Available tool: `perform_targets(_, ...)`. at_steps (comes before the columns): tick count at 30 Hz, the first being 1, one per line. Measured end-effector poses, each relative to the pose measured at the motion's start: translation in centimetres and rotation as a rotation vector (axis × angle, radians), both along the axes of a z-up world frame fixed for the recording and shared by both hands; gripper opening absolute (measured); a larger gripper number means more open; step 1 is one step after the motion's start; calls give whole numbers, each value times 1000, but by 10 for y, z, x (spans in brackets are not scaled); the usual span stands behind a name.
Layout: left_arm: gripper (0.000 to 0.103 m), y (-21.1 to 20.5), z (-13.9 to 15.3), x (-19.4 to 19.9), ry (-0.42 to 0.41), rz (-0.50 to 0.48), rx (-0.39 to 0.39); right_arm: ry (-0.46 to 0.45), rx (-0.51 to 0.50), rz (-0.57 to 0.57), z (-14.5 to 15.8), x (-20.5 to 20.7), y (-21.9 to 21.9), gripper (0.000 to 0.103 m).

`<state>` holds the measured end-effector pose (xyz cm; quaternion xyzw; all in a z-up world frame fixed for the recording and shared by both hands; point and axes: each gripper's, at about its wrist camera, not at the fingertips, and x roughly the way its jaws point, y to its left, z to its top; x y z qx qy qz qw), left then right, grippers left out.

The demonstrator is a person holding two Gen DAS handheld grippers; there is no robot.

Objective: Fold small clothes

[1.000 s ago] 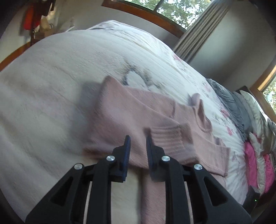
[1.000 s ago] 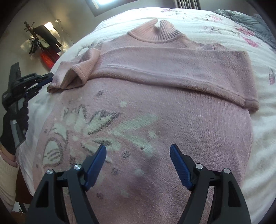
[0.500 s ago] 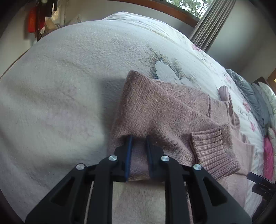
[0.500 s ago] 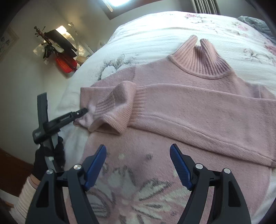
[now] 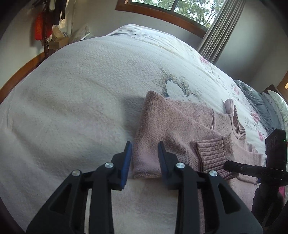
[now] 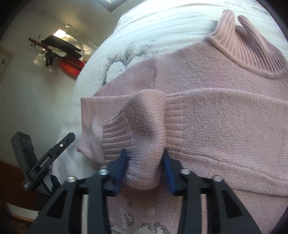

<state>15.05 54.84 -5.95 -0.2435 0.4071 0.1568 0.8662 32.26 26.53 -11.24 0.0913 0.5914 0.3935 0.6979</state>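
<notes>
A: Location of the task item?

B: The pink sweater (image 5: 180, 124) lies flat on the white bedspread (image 5: 81, 100). Its ribbed collar (image 6: 243, 48) points away from the right wrist camera. One sleeve (image 6: 225, 122) is folded across the chest, and the sleeve cuff (image 6: 126, 133) is bunched up near the sweater's side edge.

A: Finger state, left gripper?

B: The left gripper (image 5: 144, 154) has its jaws parted. A folded edge of the sweater lies between the two fingers, with a visible gap on each side. The fingers do not press it.

A: Right gripper?

B: The right gripper (image 6: 144, 162) straddles the bunched cuff. Both blue pads (image 6: 120, 165) touch the knit. The jaws stand moderately wide, so whether they are clamping the cuff or only around it cannot be told.

A: Containers in view?

B: No container appears in either view.

A: Differences between views?

B: Only the left wrist view shows the window (image 5: 180, 9), the grey curtain (image 5: 219, 30) and the pillows (image 5: 266, 108) at the far end of the bed. Only the right wrist view shows the grey-and-white pattern (image 6: 144, 226) knitted on the sweater's front and the collar from the front.
</notes>
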Motion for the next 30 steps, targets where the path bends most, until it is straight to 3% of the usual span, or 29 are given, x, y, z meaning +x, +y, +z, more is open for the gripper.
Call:
perform_targets(4,30,-4,2,3,-9,-5,-18,-80,39,25,16,-8,-6,13)
perform_targets(9,30,-21,10,13,-34,-44,-16,-144,126,-18,53,-13,-50,12)
perform_targets(17,31,-71,11,50,-34,-145,10,-223,89,-148,80,-4,-135,12)
perform_targets(23,31,-101,-6,75,18,-192,39,-206,29,-243,59,10,-182,12)
perform_targets(27,32,-110,-20,85,57,-212,73,-167,-55,-282,26,21,-194,13)
perform_targets(30,32,-113,-28,89,84,-217,96,-170,-184,-285,5,23,-191,25)
